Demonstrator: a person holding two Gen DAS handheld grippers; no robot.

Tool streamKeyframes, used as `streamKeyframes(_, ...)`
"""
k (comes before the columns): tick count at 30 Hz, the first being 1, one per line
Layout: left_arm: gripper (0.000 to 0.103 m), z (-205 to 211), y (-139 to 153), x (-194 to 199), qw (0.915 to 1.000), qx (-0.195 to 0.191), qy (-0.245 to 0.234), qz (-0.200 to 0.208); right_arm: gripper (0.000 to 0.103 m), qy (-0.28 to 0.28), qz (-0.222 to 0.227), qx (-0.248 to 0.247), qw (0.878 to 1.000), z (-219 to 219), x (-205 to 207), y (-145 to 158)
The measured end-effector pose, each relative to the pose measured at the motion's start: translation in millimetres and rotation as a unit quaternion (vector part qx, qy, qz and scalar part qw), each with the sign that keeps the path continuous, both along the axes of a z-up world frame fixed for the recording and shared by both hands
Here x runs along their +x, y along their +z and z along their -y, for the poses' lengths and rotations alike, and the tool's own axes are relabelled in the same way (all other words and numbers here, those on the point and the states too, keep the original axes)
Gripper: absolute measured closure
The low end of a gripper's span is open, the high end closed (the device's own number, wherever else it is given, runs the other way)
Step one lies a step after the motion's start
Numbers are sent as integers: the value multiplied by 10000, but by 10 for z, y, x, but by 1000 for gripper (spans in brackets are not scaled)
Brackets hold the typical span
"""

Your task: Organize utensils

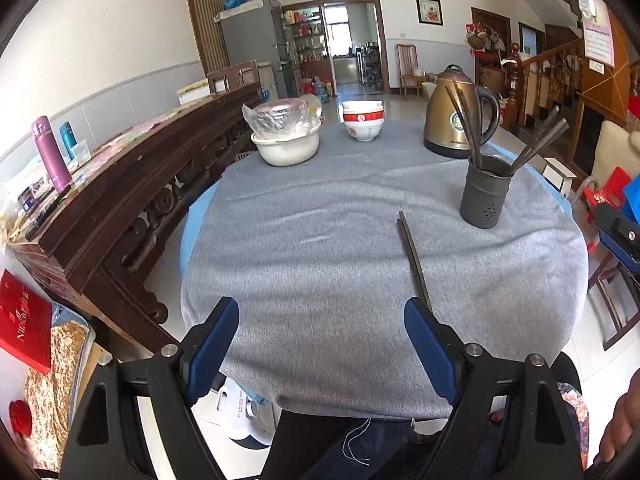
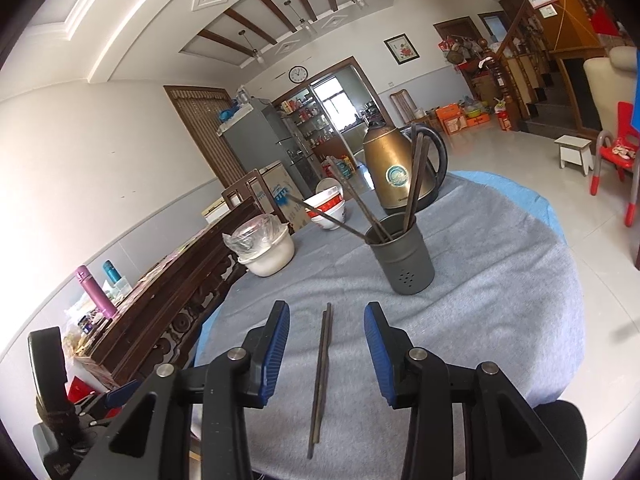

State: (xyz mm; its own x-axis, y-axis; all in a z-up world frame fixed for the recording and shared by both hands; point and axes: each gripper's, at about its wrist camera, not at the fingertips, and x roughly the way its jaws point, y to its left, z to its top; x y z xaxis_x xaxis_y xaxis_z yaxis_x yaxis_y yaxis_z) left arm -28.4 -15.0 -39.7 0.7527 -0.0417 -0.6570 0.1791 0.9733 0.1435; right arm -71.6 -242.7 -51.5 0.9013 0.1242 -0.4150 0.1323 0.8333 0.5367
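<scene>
A pair of dark chopsticks lies flat on the grey tablecloth, side by side. My right gripper is open, its blue pads to either side of the pair without touching it. Behind them stands a grey holder cup with several chopsticks leaning out. In the left wrist view the same pair of chopsticks runs toward the right finger of my left gripper, which hangs wide open over bare cloth. The holder cup is to the right there.
At the table's far side sit a bronze electric kettle, stacked red-and-white bowls and a white bowl holding a plastic-wrapped container. A dark carved wooden bench flanks the left edge. A red chair and small white stool stand right.
</scene>
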Motion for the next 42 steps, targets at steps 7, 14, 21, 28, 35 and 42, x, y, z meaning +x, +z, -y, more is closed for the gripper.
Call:
streamKeyframes(7,18,-49,-28,-40,9999,11,112,95,59,108,90,4,9999,-71,-31,7)
streamKeyframes(14,18,-57,-104,-27,9998,49,170,-14,59,143,72,51,9999,-71,-37,-14)
streamKeyframes(21,18,-91,-184,-27,9997,34,191,-134,59,204,76,30,9998,-114,-32,-13)
streamKeyframes(28,18,-204,-277,54,9986,-90,374,-367,59,285,52,-49,9996,-193,-27,-24)
streamKeyframes(35,18,-326,-350,82,9974,-196,507,-479,59,371,-51,-78,9993,-282,22,-63)
streamKeyframes(42,18,-371,-369,80,9972,-201,523,-494,59,512,-147,-176,9984,-403,70,-89)
